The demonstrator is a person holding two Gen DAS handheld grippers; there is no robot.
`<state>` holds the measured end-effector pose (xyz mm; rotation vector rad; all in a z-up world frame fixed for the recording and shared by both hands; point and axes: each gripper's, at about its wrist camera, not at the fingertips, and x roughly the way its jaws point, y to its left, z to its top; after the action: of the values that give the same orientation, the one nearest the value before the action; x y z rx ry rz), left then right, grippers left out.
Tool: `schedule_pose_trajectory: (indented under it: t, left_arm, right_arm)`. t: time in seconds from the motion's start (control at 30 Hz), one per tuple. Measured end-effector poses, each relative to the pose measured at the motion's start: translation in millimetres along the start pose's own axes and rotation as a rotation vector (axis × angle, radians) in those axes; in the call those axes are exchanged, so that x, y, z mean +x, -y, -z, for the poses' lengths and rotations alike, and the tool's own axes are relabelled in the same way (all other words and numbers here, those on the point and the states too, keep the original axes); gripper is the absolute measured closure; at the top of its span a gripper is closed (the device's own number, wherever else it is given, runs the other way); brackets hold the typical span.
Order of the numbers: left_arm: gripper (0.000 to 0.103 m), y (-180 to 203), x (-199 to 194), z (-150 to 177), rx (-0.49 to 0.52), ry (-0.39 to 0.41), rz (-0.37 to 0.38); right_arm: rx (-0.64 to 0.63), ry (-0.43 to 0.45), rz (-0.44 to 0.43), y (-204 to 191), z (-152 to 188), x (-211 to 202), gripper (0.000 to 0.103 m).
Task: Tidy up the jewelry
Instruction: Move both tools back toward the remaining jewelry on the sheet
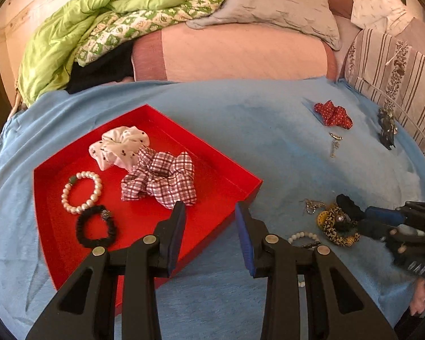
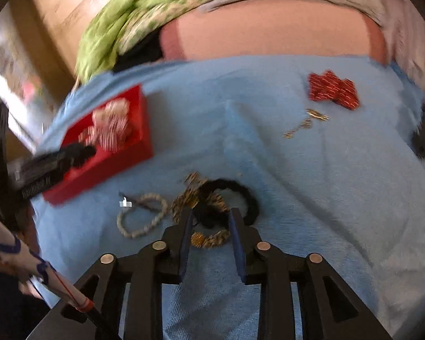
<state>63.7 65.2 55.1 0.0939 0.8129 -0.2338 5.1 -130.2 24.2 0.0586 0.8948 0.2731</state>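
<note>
2 scrunchies (image 1: pixel 144 167), 2 bracelets (image 1: pixel 89 206), 1 red tray (image 1: pixel 226 167)

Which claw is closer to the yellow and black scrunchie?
The right claw. It is right over the yellow and black scrunchie, one finger on each side. The left claw is further off, above the red tray's near corner.

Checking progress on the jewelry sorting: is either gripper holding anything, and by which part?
Left gripper: nothing. Right gripper straddles the yellow-black scrunchie; a hold cannot be told.
</note>
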Motion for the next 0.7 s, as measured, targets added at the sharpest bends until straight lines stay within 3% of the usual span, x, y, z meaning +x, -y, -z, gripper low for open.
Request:
schedule_pose_trajectory:
  t: [0.03, 0.1, 0.23, 0.27, 0.3, 0.33, 0.4, 0.43, 0.47, 0.53, 0.63, 0.67, 0.7]
  left_arm:
    - [0.069, -1, 1, 0, -0.004, -0.005, 0.004]
    - [0.069, -1, 3, 0, -0.003, -0.010, 0.005]
    - [0.068, -1, 6, 1, 0.005, -0.023, 0.012]
    - [0.068, -1, 6, 1, 0.005, -0.024, 0.014]
    - [0.068, -1, 6, 1, 0.005, -0.025, 0.019]
    - [0.068, 0, 7, 1, 0.005, -0.030, 0.030]
    - [0.062, 3, 8, 1, 0.011, -0.039, 0.043]
    - [0.060, 5, 9, 2, 0.019, -0.043, 0.046]
    - [0.060, 7, 10, 2, 0.022, -0.048, 0.054]
    - [0.060, 10, 12, 3, 0.017, -0.062, 0.090]
    - [0.057, 15, 13, 4, 0.028, -0.065, 0.090]
    - [0.057, 16, 13, 4, 0.030, -0.065, 0.089]
    - [0.057, 15, 11, 4, 0.028, -0.057, 0.087]
  right_arm:
    - [-0.035, 0.002, 0.041, -4, 0, 3, 0.073]
    - [-0.017, 0.012, 0.062, 2, -3, 6, 0.089]
    - [0.163, 0.132, 0.107, 44, -13, -19, 0.093]
    - [0.226, 0.167, 0.146, 59, -15, -28, 0.099]
    - [0.272, 0.193, 0.198, 71, -14, -35, 0.099]
    - [0.336, 0.225, 0.306, 86, -11, -44, 0.099]
    - [0.440, 0.239, 0.481, 109, -4, -57, 0.095]
    - [0.470, 0.237, 0.474, 115, -2, -61, 0.088]
    - [0.487, 0.250, 0.423, 119, 0, -65, 0.080]
    - [0.421, 0.239, 0.238, 107, -3, -59, 0.078]
    - [0.337, 0.088, -0.118, 74, -3, -24, 0.078]
    - [0.334, 0.046, -0.183, 66, 0, -14, 0.078]
    - [0.318, 0.018, -0.189, 58, 2, -8, 0.078]
